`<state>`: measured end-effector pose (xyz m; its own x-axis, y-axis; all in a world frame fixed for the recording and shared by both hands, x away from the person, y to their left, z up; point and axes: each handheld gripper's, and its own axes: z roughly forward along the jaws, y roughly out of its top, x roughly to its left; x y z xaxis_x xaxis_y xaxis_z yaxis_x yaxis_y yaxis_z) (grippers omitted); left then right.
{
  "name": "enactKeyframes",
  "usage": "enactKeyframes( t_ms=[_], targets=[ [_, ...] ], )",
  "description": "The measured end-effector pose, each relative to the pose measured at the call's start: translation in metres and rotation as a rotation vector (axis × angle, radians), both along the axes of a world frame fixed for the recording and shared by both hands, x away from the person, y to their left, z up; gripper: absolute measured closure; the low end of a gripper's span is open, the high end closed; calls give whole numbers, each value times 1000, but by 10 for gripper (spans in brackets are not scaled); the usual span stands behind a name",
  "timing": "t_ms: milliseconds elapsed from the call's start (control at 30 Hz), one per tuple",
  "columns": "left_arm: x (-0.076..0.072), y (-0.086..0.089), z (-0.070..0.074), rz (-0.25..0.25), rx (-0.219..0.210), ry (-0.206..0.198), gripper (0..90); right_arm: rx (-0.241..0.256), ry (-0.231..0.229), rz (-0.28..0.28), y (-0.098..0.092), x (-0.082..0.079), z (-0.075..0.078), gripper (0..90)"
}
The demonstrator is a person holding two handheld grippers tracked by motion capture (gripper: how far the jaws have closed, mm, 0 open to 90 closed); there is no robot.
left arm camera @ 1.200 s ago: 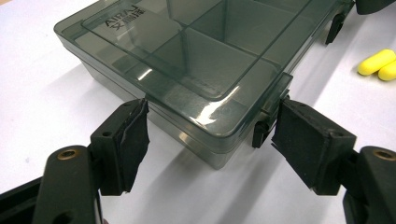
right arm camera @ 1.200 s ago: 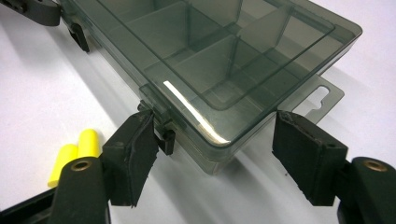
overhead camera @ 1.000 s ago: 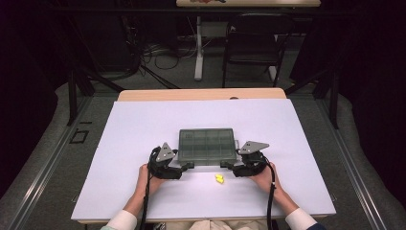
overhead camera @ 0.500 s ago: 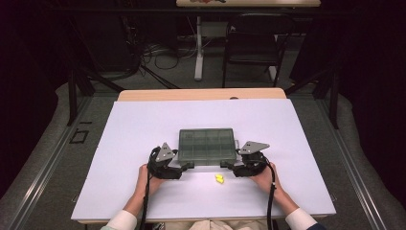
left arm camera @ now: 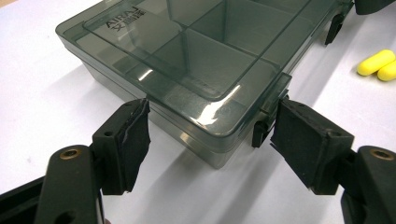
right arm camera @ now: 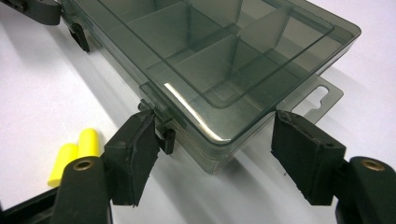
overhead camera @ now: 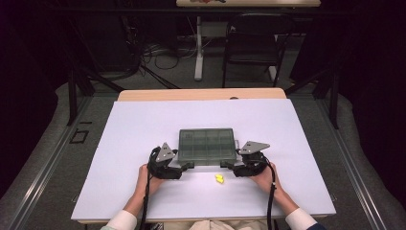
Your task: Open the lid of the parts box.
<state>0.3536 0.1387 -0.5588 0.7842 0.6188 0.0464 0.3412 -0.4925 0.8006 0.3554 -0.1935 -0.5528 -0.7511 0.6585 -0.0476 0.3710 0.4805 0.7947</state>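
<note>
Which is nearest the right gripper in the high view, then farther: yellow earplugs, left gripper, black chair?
From the right gripper:
1. Yellow earplugs, just beside it, toward the person.
2. Left gripper, across the organizer box's near edge.
3. Black chair, beyond the table.

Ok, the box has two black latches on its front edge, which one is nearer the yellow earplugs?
The latch at the right gripper, on the box's front right corner. The earplugs lie just beside it; the other latch sits at the left gripper.

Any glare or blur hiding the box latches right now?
Left gripper view: glare streak on the compartment box lid corner, latch sharp. Right gripper view: bright streak along the lid edge, latch clear. High view: dim surroundings, latches too small.
</note>
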Motion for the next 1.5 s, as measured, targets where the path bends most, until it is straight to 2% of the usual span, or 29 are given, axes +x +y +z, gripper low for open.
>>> enactKeyframes(
  t_ms=[233, 500, 600, 833, 1200, 1333, 1433, 1500],
  targets=[
    [0, 0, 0, 2, -7, 2, 271, 22, 0, -3, -1, -1, 0, 310],
    [0, 0, 0, 2, -7, 1, 269, 22, -4, -2, -2, -1, 1, 312],
    [0, -2, -1, 4, 6, 9, 259, 2, 3, -3, 0, -1, 0, 311],
    [-1, -1, 0, 4, 0, -2, 268, 9, -4, -4, -1, -1, 0, 316],
    [-1, 0, 1, 6, -20, -4, 272, 47, -10, -5, -3, -3, 3, 325],
    [-2, 1, 2, 7, -23, -10, 272, 87, -23, -9, -5, -4, 7, 361],
    [-3, 0, 2, 9, -27, -16, 272, 71, -38, -12, -3, -5, 7, 372],
    [-3, 1, 2, 8, -26, -17, 275, 71, -31, -12, -4, -4, 7, 366]
  ],
)
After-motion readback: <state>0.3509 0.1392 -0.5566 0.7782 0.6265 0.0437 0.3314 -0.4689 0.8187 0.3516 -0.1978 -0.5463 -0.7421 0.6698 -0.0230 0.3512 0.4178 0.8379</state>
